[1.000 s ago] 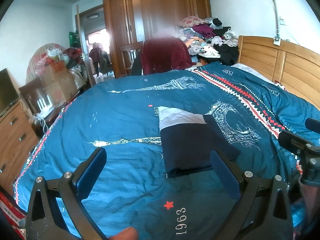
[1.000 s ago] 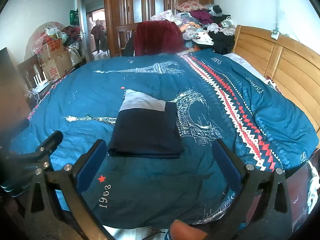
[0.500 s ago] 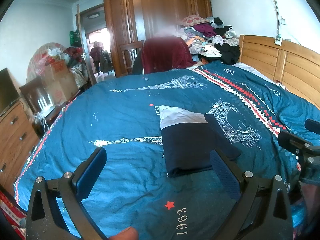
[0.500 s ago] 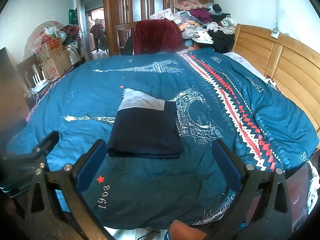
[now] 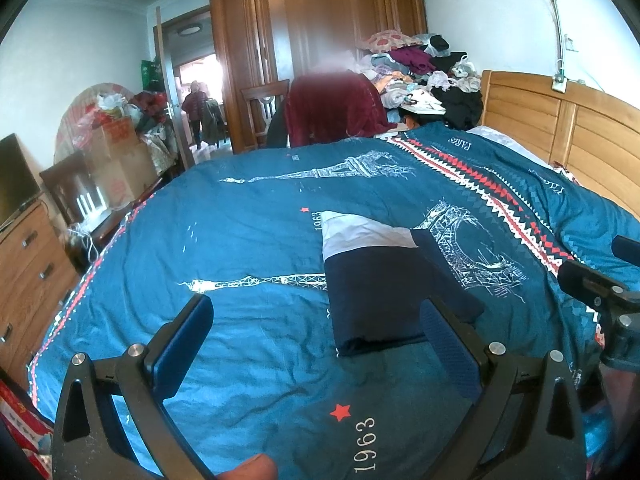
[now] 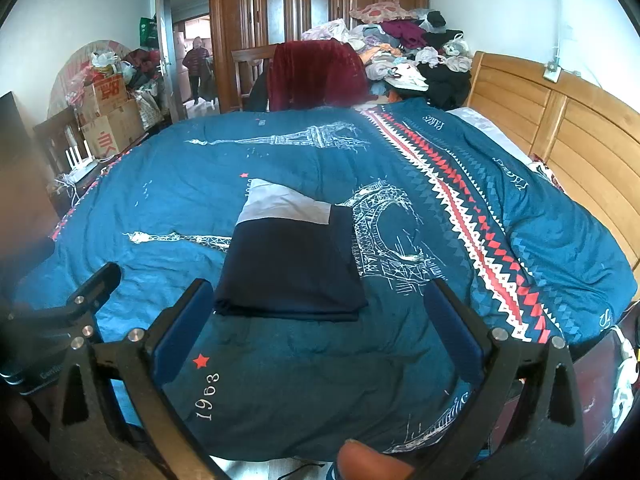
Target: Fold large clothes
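Fingers: left gripper (image 5: 316,344) wide open, empty | right gripper (image 6: 320,328) wide open, empty | pose: both level above duvet (image 6: 400,340), clear of folded navy garment (image 6: 290,262)

You are holding two matching tools: your left gripper (image 5: 318,344) and right gripper (image 6: 320,320) are each showing black angular frames, silver round screws at the joints, and blue textured pads lining the fingers (image 5: 184,340). White lettering is showing on your left gripper's body.

Left tongs (image 5: 316,344) and right tongs (image 6: 318,326) both gape wide, holding nothing
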A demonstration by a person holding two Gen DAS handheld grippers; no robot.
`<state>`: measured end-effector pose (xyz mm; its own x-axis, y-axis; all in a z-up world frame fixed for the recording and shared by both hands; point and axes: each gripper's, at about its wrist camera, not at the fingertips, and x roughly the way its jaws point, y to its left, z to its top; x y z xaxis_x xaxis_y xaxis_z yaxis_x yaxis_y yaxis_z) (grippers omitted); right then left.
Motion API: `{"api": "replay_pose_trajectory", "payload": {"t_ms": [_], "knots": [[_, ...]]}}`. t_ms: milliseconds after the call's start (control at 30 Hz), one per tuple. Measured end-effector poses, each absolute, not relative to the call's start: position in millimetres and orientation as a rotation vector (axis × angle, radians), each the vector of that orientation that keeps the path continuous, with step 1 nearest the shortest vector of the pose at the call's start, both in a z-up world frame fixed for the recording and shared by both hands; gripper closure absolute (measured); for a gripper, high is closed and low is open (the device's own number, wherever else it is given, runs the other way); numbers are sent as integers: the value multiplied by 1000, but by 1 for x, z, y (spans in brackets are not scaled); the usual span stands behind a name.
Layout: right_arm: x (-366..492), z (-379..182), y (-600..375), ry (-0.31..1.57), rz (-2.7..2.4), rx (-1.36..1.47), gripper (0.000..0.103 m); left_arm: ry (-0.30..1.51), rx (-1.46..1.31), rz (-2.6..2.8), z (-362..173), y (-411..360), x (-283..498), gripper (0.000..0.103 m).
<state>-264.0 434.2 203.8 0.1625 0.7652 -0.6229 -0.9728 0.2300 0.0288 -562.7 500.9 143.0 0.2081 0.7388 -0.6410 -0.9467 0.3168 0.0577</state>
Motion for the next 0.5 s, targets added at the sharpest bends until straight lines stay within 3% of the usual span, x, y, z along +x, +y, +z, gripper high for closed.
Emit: {"api": "replay_pose_trajectory", "payload": {"t_ms": [500], "knots": [[-266,208,442,594,1291,-446,0,628,-385,1231,145,502,-566,0]]}}
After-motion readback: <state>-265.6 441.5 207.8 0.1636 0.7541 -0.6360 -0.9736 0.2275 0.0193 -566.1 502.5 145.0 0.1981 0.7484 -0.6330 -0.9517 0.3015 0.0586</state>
